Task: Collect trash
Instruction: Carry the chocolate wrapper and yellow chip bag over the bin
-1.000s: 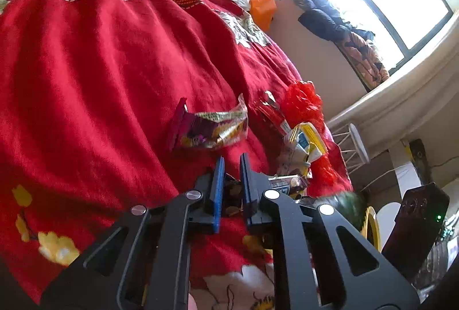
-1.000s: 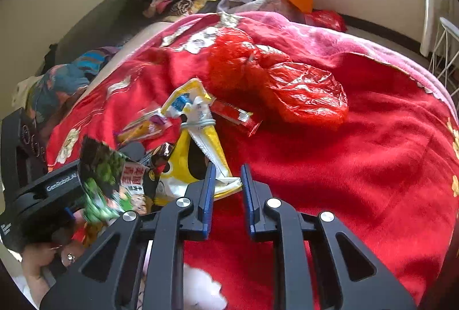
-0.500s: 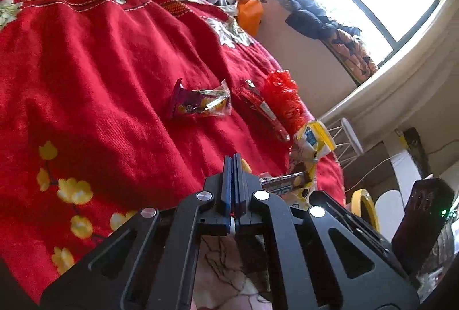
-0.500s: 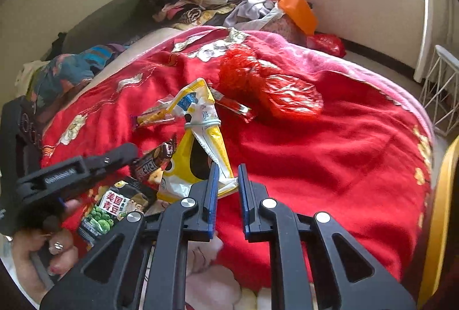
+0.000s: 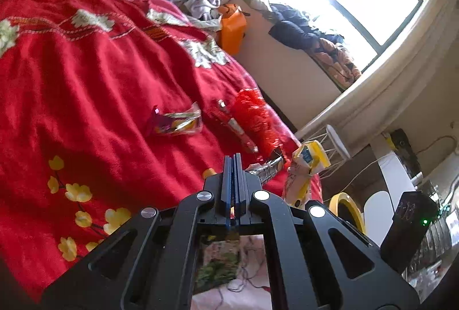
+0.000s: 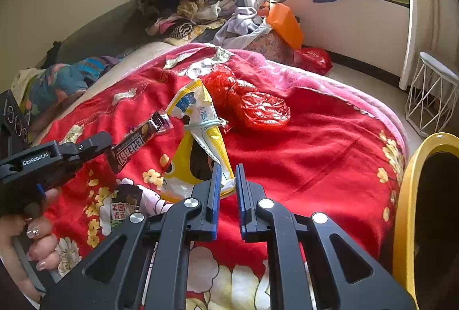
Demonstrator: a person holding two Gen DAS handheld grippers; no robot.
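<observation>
My left gripper [image 5: 233, 159] is shut on a brown candy bar wrapper [image 6: 137, 142] and holds it lifted above the red bed blanket [image 6: 315, 143]; the wrapper also shows in the left wrist view [image 5: 265, 170]. My right gripper [image 6: 226, 175] is slightly open and empty, just in front of a yellow snack bag [image 6: 198, 143]. A red plastic bag [image 6: 252, 103], a purple-gold wrapper [image 5: 175, 123] and a thin red wrapper [image 5: 232, 126] lie on the blanket. A green pea packet [image 6: 120, 209] lies near the bed's front edge.
A yellow-rimmed bin [image 6: 424, 209] stands at the right of the bed. A white wire side table [image 6: 433, 97] is beyond it. Clothes [image 6: 186, 5] are piled at the far end, with an orange bag [image 6: 284, 23] by the window wall.
My left gripper has closed on the brown candy bar wrapper and lifted it off the blanket. The green pea packet dropped to the bed's front edge. Both grippers pulled back from the bed.
</observation>
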